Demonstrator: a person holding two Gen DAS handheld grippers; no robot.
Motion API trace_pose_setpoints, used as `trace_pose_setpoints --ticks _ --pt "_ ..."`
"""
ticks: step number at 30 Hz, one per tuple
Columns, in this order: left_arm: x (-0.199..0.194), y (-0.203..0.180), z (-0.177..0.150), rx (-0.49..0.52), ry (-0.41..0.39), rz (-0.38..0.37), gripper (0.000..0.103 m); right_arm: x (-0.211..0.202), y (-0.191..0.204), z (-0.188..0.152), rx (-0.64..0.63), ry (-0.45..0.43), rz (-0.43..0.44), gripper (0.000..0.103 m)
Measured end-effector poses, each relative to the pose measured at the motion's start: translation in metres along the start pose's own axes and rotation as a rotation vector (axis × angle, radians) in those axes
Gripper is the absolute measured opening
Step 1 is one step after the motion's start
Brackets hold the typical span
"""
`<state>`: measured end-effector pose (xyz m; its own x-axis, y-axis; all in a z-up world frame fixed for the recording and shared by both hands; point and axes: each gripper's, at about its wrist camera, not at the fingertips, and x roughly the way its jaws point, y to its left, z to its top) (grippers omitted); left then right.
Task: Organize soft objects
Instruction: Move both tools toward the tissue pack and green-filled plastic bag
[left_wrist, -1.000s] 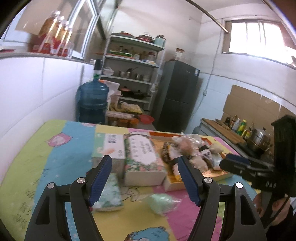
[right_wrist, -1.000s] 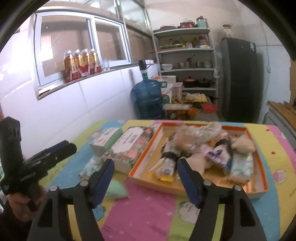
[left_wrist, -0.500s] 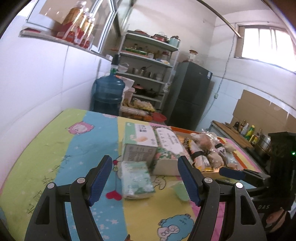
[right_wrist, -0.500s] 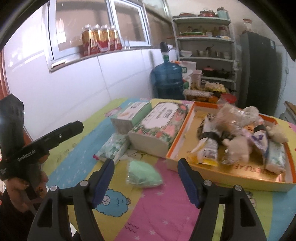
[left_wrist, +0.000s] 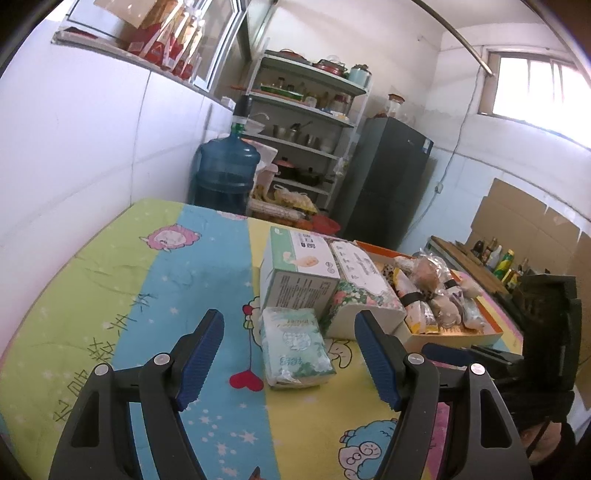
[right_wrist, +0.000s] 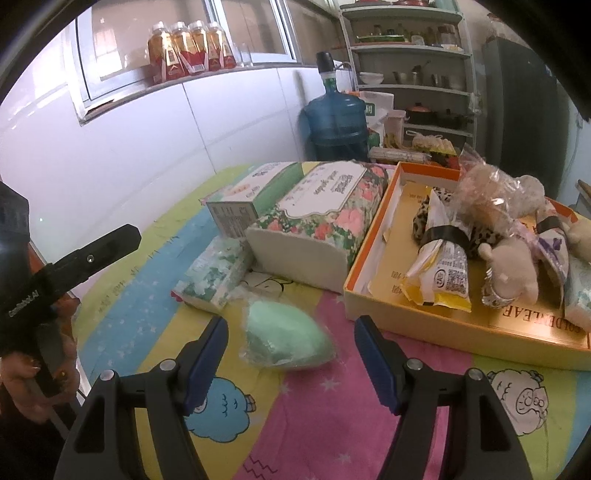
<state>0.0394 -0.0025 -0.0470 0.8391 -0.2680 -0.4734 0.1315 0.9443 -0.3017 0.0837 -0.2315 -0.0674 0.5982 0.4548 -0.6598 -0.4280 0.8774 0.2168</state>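
**Two loose soft packs left on the bench, both grippers spread wide**

The orange-rimmed shallow cardboard tray (right_wrist: 373, 236) sits at two o'clock in the right wrist view and already holds a heap of plush toys and wrapped soft packs. Its far right end runs out of the picture, so how much room is left there cannot be told.

The floral-printed soft tissue pack (right_wrist: 325, 210) lies against the tray's left wall, and a pale green cardboard tissue box (left_wrist: 299, 273) stands just beside it on its far side. The box looks stiff. The floral pack probably gives under pressure.

The green-and-white plastic-wrapped tissue packet (left_wrist: 295, 341) lies between the left gripper's (left_wrist: 290, 360) released fingers, at twelve o'clock and close. It looks light and squashy with a slick film, so a hold across its short width at mid-length seems safest. A pinch at a sealed end might slip.

The mint-green soft teardrop pad in clear wrap (right_wrist: 288, 338) sits in front of the right gripper (right_wrist: 291, 363), whose fingers are also spread and hold nothing. It is likely feather-light and springy. The fat middle is the place to close on it, since the loose wrap at its edges would just crumple.

In the left wrist view the pad is hidden, and the right gripper shows only as dark parts at three to four o'clock.
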Motion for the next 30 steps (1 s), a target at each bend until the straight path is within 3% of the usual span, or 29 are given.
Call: trace_pose_setpoints --ticks 7,12,17,24,30 --pt "0.010 0.003 0.000 -0.002 0.023 0.005 0.075 0.017 -0.001 -0.001 0.003 0.041 0.010 0.071" --pt "0.020 0.002 -0.001 0.003 0.051 0.002 0.075 0.022 0.001 0.000 0.002 0.051 0.008 0.059" --pt "0.042 -0.005 -0.003 0.026 0.114 -0.012 0.075 0.022 0.000 -0.003 0.000 0.035 0.011 0.054" --pt "0.075 -0.015 -0.008 0.074 0.211 0.055 0.077 0.004 -0.003 -0.003 -0.002 -0.011 0.008 0.053" --pt "0.094 -0.020 -0.012 0.079 0.293 0.070 0.077 -0.010 -0.007 -0.004 -0.008 -0.041 0.020 0.054"
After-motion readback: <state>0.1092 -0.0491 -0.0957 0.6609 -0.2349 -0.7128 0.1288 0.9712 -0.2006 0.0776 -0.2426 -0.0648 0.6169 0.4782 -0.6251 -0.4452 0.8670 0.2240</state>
